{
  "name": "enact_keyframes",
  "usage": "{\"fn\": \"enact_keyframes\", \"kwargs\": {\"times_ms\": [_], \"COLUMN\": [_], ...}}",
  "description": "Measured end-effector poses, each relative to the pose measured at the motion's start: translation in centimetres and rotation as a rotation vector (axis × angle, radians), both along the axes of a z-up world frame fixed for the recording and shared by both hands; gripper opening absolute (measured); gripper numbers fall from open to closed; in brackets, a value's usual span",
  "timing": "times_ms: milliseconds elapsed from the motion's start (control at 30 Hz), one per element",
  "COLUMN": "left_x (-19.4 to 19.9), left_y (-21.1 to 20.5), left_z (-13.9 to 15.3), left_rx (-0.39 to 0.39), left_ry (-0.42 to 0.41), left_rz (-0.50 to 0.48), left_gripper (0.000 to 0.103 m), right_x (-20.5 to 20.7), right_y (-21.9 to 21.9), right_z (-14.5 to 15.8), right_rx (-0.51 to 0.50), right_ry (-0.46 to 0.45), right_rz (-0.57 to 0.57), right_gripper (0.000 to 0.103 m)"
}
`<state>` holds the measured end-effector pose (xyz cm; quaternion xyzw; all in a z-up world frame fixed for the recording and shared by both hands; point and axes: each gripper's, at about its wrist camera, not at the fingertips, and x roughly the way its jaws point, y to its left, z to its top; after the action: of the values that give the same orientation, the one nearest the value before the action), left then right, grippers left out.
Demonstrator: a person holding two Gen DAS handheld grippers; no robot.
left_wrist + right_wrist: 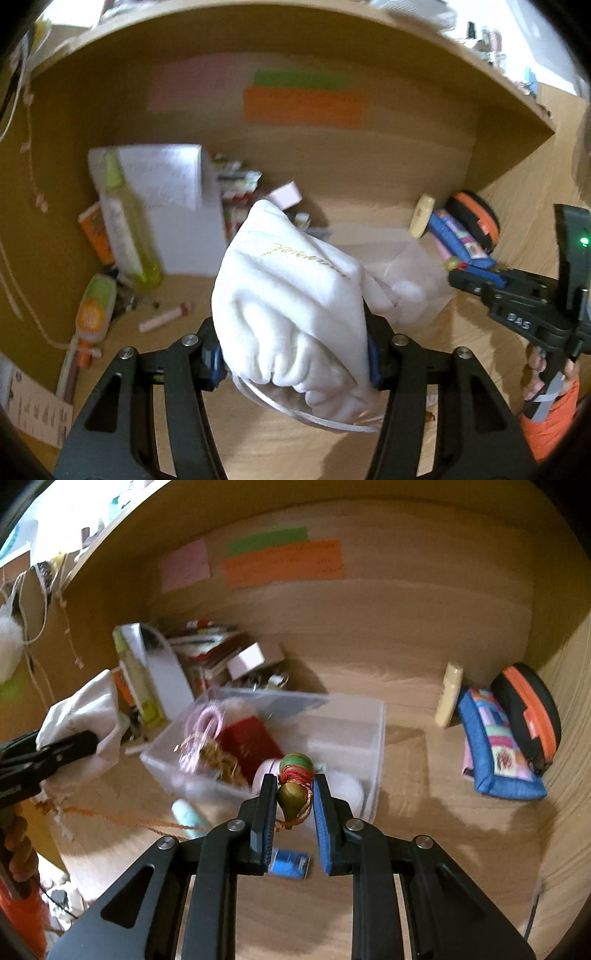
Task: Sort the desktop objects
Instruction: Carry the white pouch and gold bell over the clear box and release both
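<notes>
My left gripper (pixel 293 363) is shut on a white drawstring pouch (pixel 295 288) with gold lettering, and the pouch hangs above the wooden desk with its ribbon trailing below. In the right wrist view the same pouch (pixel 81 712) shows at the left edge. My right gripper (pixel 294 781) is shut on a small green-and-olive gourd charm (pixel 291 797) wound with red thread, just above the near side of a clear plastic box (pixel 376 738). The box holds a red case, pink cord and white items. In the left wrist view the right gripper (pixel 456 275) is at the right, beside the box (pixel 424 266).
A blue patchwork pouch (pixel 495 746), a black-and-orange case (pixel 528 709) and a cream tube (pixel 448 694) stand at the right wall. A yellow-green bottle (pixel 125 221), white box (pixel 166 195) and stacked booklets crowd the back left. A small blue card (pixel 290 864) lies on the desk.
</notes>
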<state>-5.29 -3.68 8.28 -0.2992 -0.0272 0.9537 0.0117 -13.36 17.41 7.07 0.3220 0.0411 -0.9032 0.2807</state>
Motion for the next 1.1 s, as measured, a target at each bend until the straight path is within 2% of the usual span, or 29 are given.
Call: {"fn": "enact_keyframes", "kwargs": {"times_ms": [267,500,733,900,1100], "left_x": [-4.1,-8.8,-12.9,-14.3,-15.5], "left_y": [1.9,3.0,4.1,4.8,5.2], "left_z": [1.0,-0.7,-3.7,-6.2,-8.0], "left_rx": [0.012,0.058,0.062,0.058,0.041], "left_ry": [0.021,-0.048,-0.133,-0.183,-0.220], "left_rz": [-0.040,-0.102,-0.119,-0.160,-0.165], "left_gripper": [0.056,0.056,0.056,0.056,0.058], "right_x": [-2.7,-5.2,-7.7,-9.0,-9.9], "right_y": [-0.7,-1.9,-4.1,-4.2,-4.4], "right_z": [1.4,1.5,-1.0,-3.1,-5.0], "right_rx": [-0.009,0.019,0.103,0.130,0.167], "right_ry": [0.005,-0.002,-0.040,-0.087,-0.118], "right_rz": [-0.035,-0.057,-0.056,-0.052,-0.048], "right_gripper": [0.017,0.017,0.017,0.017,0.017]}}
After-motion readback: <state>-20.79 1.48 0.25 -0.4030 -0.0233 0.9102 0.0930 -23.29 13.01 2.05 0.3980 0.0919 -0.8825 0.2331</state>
